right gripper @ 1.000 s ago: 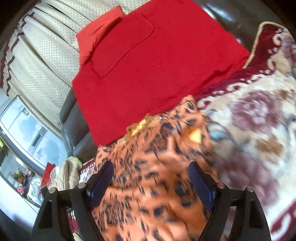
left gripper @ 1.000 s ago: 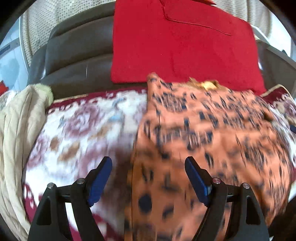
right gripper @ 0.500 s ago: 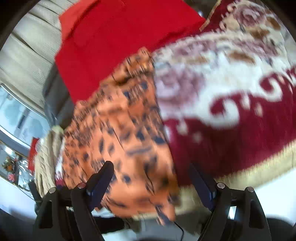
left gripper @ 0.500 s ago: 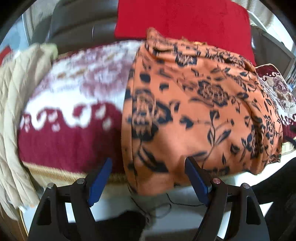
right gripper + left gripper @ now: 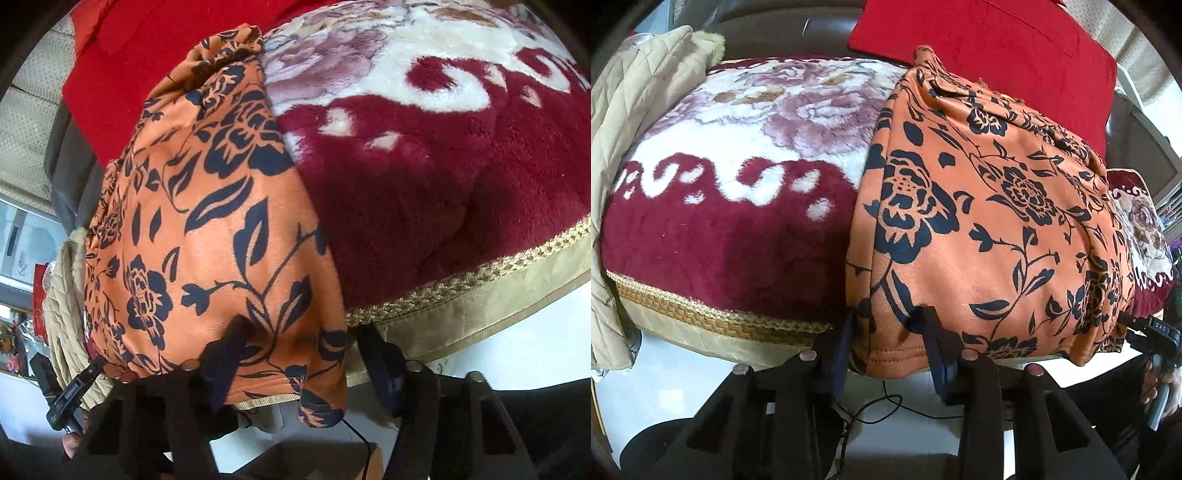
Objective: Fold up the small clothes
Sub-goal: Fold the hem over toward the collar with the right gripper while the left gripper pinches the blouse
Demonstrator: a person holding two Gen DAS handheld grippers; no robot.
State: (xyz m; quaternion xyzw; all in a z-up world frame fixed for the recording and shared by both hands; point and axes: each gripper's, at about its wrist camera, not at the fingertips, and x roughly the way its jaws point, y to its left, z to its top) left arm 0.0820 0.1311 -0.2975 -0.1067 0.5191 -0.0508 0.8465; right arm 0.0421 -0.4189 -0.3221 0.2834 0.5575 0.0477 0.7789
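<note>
An orange garment with a black flower print (image 5: 997,206) lies over the front of a sofa seat, its hem hanging past the edge. My left gripper (image 5: 890,332) straddles the hem's lower left corner. Its jaws are closing with the cloth between them, and the cloth is not pinched. My right gripper (image 5: 301,343) straddles the lower right corner of the garment (image 5: 207,229). Its jaws are closing too, and the fabric between them hangs loose. Each gripper shows at the edge of the other's view, held by a hand (image 5: 1160,384).
A red and white plush blanket (image 5: 731,221) with gold trim covers the seat. A red cushion (image 5: 979,48) leans on the dark sofa back behind the garment. A beige quilted jacket (image 5: 628,110) hangs at the left. A black cable (image 5: 886,402) runs over the white floor below.
Both grippers came down from over the seat to the garment's hanging front hem. Their jaws narrowed around the two lower corners.
</note>
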